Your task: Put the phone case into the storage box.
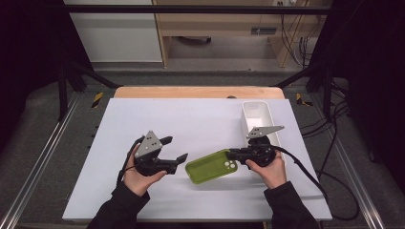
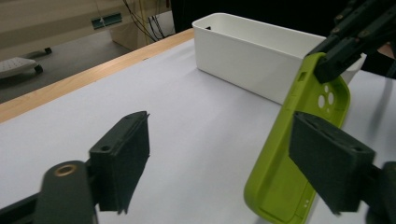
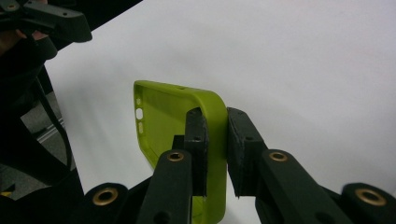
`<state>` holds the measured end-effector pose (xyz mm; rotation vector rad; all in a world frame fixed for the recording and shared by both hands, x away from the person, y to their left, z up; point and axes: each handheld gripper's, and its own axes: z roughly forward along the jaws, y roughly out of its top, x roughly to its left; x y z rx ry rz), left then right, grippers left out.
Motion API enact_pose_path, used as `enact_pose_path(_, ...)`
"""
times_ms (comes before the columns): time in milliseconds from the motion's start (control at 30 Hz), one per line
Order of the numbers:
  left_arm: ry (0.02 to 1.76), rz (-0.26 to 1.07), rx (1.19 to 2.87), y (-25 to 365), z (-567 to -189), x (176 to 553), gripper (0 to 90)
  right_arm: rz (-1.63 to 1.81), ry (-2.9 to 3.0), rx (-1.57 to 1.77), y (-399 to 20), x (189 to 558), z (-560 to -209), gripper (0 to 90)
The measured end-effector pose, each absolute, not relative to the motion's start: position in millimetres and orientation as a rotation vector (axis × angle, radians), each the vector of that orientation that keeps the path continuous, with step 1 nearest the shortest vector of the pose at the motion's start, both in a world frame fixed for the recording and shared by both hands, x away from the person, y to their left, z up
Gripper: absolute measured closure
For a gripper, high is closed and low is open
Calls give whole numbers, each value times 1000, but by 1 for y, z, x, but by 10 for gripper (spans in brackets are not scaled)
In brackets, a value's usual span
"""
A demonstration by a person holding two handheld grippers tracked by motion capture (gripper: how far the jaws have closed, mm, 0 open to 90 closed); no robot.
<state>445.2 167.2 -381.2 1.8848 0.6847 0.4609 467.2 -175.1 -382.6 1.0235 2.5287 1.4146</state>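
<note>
Here the right tongs point(image 1: 231, 153) pinch the green phone case point(image 1: 210, 166) edge, left tongs point(image 1: 175, 149) wide, apart.

Phone case point(image 1: 209, 166) lies left of the bin point(image 1: 257, 119), on the table point(image 1: 143, 114).

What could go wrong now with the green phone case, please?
The right hand-held gripper pinches only one edge of the green phone case, so the soft case may sag or slip out. The left hand-held gripper stands open beside it and could knock it. The white bin is narrow; the case may catch its rim.
</note>
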Motion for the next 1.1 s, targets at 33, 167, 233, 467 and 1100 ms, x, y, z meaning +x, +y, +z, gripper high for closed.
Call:
enact_pose_path(33, 692, 456, 1878, 170, -382, 446, 169, 1413, 2525, 1021, -176, 467, -382, 801)
enact_pose_path(167, 728, 458, 1854, 181, -384, 451, 101, 1413, 2506, 998, -178, 465, -379, 801)
enact_pose_path(233, 739, 449, 1840, 186, -386, 453, 89, 1413, 2496, 984, -179, 464, -378, 801)
enact_pose_path(467, 755, 435, 1811, 198, -392, 458, 69, 1419, 2463, 947, -184, 461, -372, 801)
enact_pose_path(1100, 770, 423, 1786, 217, -409, 459, 39, 1415, 2332, 865, -199, 451, -344, 800)
